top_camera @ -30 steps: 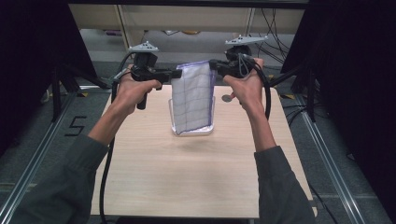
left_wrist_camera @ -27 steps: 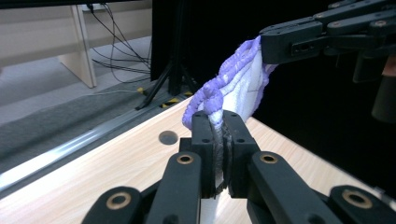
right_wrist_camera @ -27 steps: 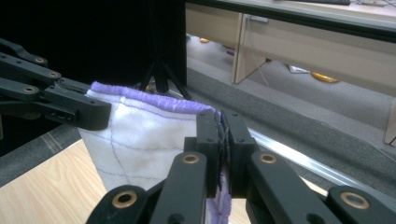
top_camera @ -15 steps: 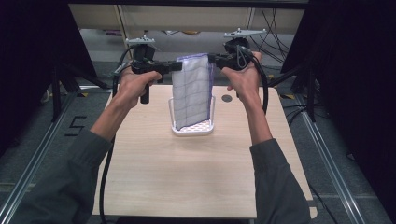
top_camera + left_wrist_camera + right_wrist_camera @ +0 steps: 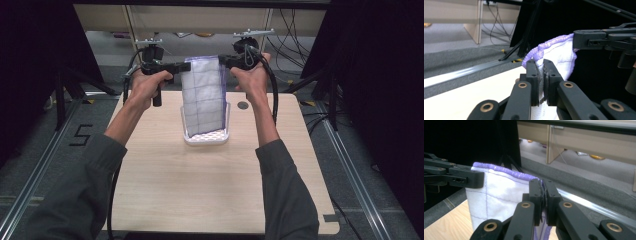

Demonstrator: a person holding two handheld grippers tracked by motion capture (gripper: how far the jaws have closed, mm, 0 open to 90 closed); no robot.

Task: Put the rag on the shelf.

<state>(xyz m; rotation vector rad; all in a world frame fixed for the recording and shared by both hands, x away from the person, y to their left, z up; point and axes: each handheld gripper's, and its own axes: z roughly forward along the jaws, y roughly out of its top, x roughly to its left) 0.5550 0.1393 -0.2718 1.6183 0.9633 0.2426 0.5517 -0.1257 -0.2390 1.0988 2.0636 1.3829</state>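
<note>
Here, in the upper middle of the high view, a white quilted cloth with purple stitched edging [image 5: 202,95] hangs stretched between two tongs. The left tongs [image 5: 184,66] pinch its upper left corner and the right tongs [image 5: 223,62] pinch its upper right corner, so the top hem runs level between them. The cloth's lower end dips inside a white perforated plastic basket [image 5: 206,137], which stands on the pale wooden surface [image 5: 210,190] a little above the frame's centre.

In the left gripper view, the left tongs [image 5: 541,72] are pressed together on the purple-edged corner of the cloth [image 5: 560,53] at the centre of the frame, with the fabric squeezed between the pads; the right tongs reach in from the upper right and grip the far corner.

In the right gripper view, the right tongs [image 5: 542,192] clamp the cloth [image 5: 499,195] at centre frame, and the left tongs come in from the left, holding the other corner.

A small dark round hole [image 5: 243,105] sits in the surface just right of the basket.
</note>
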